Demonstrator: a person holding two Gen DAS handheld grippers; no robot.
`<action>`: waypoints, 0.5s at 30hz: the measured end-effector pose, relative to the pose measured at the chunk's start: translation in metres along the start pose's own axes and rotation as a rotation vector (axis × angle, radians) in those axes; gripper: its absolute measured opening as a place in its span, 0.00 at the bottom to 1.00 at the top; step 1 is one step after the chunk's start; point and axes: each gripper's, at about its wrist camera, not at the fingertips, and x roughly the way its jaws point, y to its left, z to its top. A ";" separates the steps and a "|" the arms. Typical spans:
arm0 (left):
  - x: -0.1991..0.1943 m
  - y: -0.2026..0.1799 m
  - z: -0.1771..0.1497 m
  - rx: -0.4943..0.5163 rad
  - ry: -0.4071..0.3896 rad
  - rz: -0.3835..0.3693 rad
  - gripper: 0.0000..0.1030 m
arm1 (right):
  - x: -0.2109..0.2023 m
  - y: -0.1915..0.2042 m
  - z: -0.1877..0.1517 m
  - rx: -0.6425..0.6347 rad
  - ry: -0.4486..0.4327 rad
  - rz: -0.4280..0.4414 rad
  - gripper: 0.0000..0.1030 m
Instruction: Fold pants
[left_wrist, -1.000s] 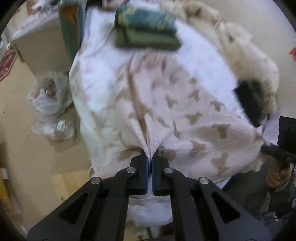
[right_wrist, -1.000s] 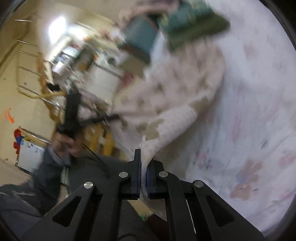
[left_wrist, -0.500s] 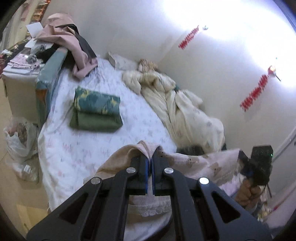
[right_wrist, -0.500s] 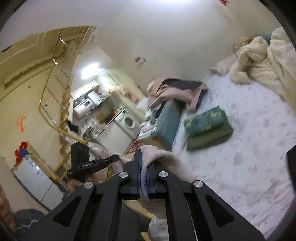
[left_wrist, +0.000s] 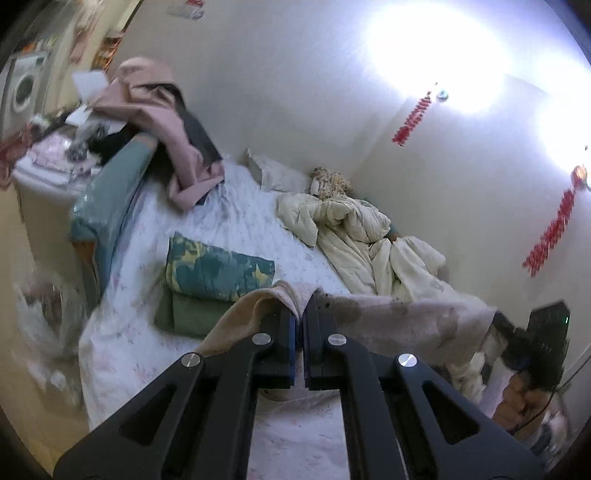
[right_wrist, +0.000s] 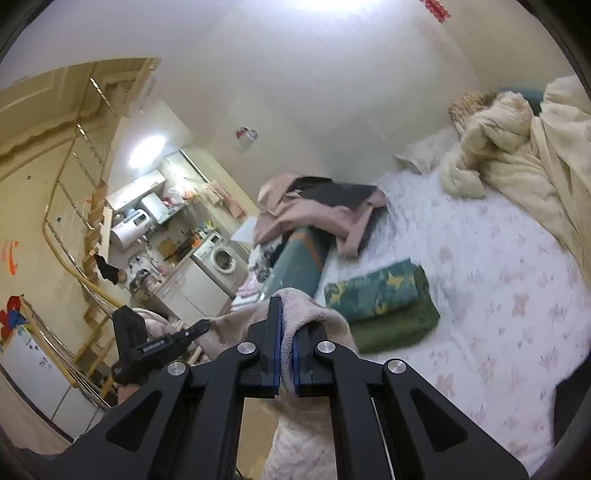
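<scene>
While raised above the bed (left_wrist: 229, 221), both clamped on the pants (left_wrist: 399, 314): left gripper (left_wrist: 300, 321), right gripper (right_wrist: 286, 325).

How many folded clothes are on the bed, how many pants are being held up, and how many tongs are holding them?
Folded clothes stacked on the bed: 2, the teal patterned one on the plain green one
Pants held up: 1, the pale bear-print pants
Tongs gripping the pants: 2, the left tongs and the right tongs
Total: 5

home bedroom | bed (right_wrist: 498, 258) | quilt (left_wrist: 354, 236) | washing machine (right_wrist: 219, 258)
</scene>
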 end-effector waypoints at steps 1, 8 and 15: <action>0.002 0.002 -0.007 0.001 0.016 0.002 0.01 | 0.001 -0.002 -0.003 -0.016 0.014 -0.020 0.04; 0.043 0.043 -0.127 -0.082 0.304 0.082 0.01 | 0.007 -0.076 -0.107 0.113 0.238 -0.155 0.04; 0.083 0.080 -0.286 -0.142 0.686 0.251 0.01 | 0.005 -0.167 -0.268 0.337 0.531 -0.291 0.04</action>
